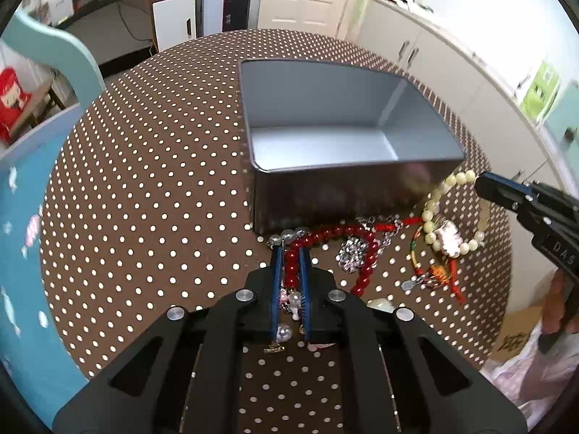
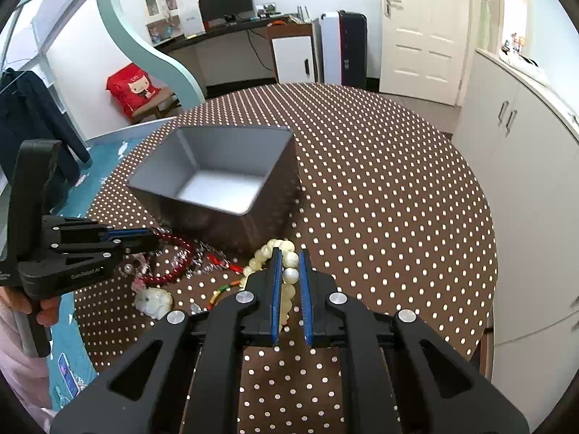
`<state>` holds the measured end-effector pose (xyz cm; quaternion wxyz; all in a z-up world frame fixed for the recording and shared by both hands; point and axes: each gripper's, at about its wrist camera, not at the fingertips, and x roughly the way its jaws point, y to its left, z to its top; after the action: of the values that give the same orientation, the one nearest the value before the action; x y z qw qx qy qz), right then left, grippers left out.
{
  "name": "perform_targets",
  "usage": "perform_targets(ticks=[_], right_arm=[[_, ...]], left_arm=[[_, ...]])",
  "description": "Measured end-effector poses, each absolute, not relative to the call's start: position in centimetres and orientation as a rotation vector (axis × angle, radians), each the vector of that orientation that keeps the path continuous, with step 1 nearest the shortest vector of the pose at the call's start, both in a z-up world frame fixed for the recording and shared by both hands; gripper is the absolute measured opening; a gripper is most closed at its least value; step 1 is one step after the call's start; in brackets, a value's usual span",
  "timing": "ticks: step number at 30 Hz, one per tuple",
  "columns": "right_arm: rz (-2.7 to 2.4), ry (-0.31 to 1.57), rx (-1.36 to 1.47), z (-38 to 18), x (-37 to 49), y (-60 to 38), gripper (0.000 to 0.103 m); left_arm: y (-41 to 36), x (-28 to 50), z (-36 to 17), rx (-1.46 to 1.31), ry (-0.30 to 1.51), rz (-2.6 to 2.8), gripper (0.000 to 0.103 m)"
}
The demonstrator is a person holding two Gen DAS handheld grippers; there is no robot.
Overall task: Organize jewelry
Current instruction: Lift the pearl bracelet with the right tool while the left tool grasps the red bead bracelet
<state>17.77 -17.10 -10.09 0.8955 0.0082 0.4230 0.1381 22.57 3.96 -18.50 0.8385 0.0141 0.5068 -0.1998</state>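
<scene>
An empty grey metal box (image 1: 325,144) stands on the polka-dot table; it also shows in the right wrist view (image 2: 217,181). Jewelry lies in a pile in front of it. My left gripper (image 1: 289,249) is shut on a red bead bracelet (image 1: 333,233) near the box's front corner; it shows from the side in the right wrist view (image 2: 152,238). My right gripper (image 2: 289,253) is shut on a cream bead bracelet (image 2: 289,275), which also shows in the left wrist view (image 1: 434,202) beside the right gripper (image 1: 481,182).
A silver chain (image 1: 353,253), a red and yellow cord bracelet (image 1: 430,271) and a white carved pendant (image 2: 153,300) lie in the pile. The brown dotted tablecloth (image 2: 380,199) covers a round table. A blue chair (image 1: 29,217) stands at its left.
</scene>
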Motion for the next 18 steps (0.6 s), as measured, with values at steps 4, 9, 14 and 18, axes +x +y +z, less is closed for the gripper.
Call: perform_targets(ticks=[4,9,14,18], right_arm=[[0.286,0.842,0.013,-9.0,17.3,-17.4,0.008],[0.269,0.801,0.003,-7.8,17.0,-17.8,0.008],[0.275,0.806,0.014,-8.1,17.1,-17.8,0.008],[0.272,0.838,0.038,-9.0,17.6,-18.0,0.008]], left_arm=[[5.1,22.4,-18.0,-0.037,1.046,-0.43,0.009],[6.8,22.0,-17.0,-0.111,1.038,-0.461,0.009],[7.1,21.6,-17.8,0.003,1.054,-0.348,0.009],[6.9,20.9,-17.7,0.06,1.034,-0.334,0.013]])
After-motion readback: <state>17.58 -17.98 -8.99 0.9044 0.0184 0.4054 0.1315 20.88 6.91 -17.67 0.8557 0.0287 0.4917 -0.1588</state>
